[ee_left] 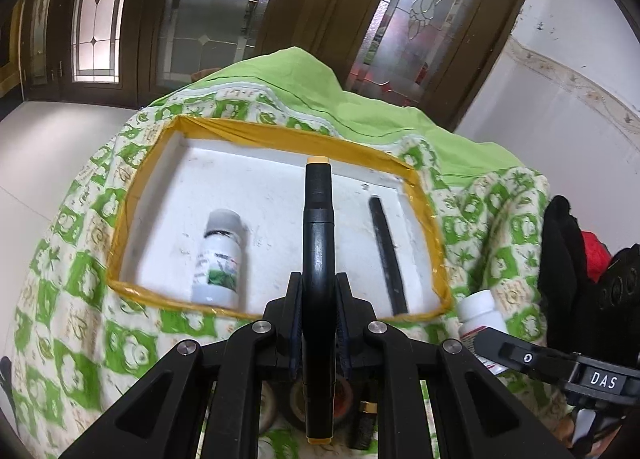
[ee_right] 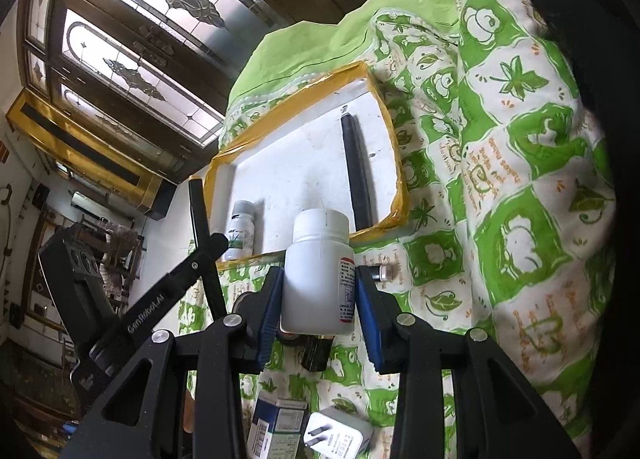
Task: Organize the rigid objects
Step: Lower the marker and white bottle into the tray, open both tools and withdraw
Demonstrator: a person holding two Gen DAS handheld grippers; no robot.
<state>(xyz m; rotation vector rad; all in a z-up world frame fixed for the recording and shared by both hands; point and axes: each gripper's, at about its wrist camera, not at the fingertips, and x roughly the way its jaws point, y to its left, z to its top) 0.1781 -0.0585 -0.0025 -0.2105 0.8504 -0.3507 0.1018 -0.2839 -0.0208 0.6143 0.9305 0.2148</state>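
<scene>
My left gripper [ee_left: 318, 287] is shut on a black marker with yellow ends [ee_left: 318, 219], held over the white foam tray with a yellow-taped rim [ee_left: 132, 195]. In the tray lie a small white bottle with a green label [ee_left: 219, 259] and a black stick [ee_left: 386, 255]. My right gripper [ee_right: 318, 291] is shut on a white pill bottle [ee_right: 316, 279], held above the green patterned cloth just before the tray [ee_right: 394, 163]. The small bottle [ee_right: 241, 229] and black stick [ee_right: 356, 171] show in the right wrist view too.
The green and white patterned cloth [ee_left: 80, 299] covers the surface. A charger plug [ee_right: 336, 435], a blue-white box [ee_right: 276, 427] and a dark tape roll [ee_right: 316, 351] lie below my right gripper. Dark rolls [ee_left: 296, 399] lie under my left gripper. Wooden glass doors stand behind.
</scene>
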